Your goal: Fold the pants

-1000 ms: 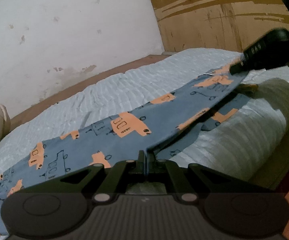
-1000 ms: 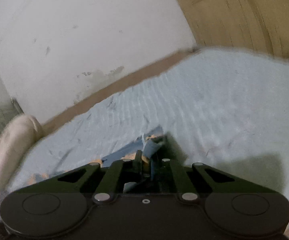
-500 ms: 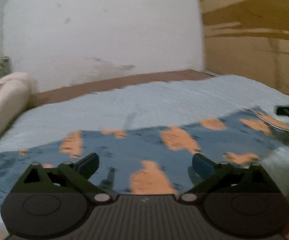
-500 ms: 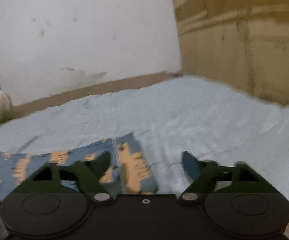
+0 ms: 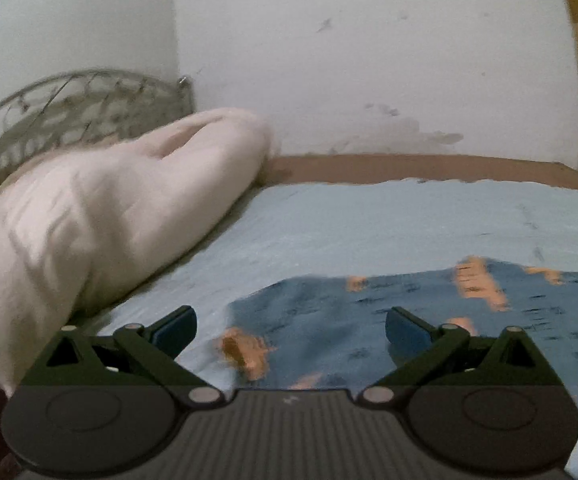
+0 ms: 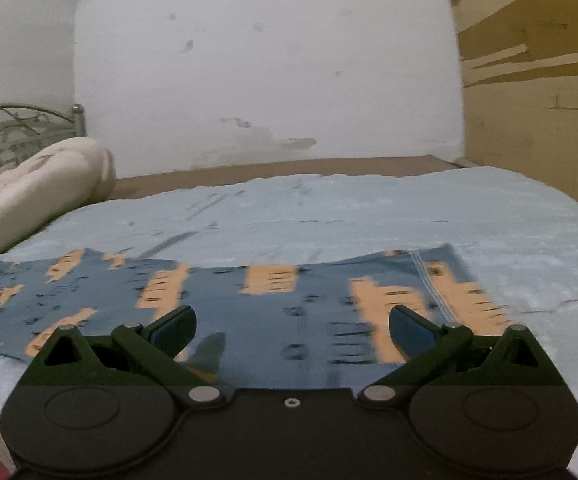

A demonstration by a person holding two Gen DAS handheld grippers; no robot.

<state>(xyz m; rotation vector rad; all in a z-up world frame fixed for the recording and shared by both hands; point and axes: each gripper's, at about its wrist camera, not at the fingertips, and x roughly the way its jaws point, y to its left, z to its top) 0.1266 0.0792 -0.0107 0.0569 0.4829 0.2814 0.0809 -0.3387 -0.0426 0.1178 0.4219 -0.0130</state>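
The pants (image 6: 273,312) are blue with orange truck prints and lie flat across the light blue bed sheet (image 6: 329,208). In the right wrist view a stitched hem (image 6: 429,280) shows at their right end. My right gripper (image 6: 291,330) is open and empty, just above the cloth near that end. In the left wrist view the pants (image 5: 429,312) reach from the middle to the right edge, with their left end below my left gripper (image 5: 291,330). That gripper is open and empty.
A bulky cream pillow or rolled blanket (image 5: 89,220) lies at the left of the bed, in front of a metal headboard (image 5: 69,108). A white wall (image 6: 265,64) runs behind the bed. A brown cardboard-like panel (image 6: 537,92) stands at the right.
Both grippers held the pants shut one second ago, then opened and let the cloth drop flat. Both have since swung left; the left one now faces the pillow end.
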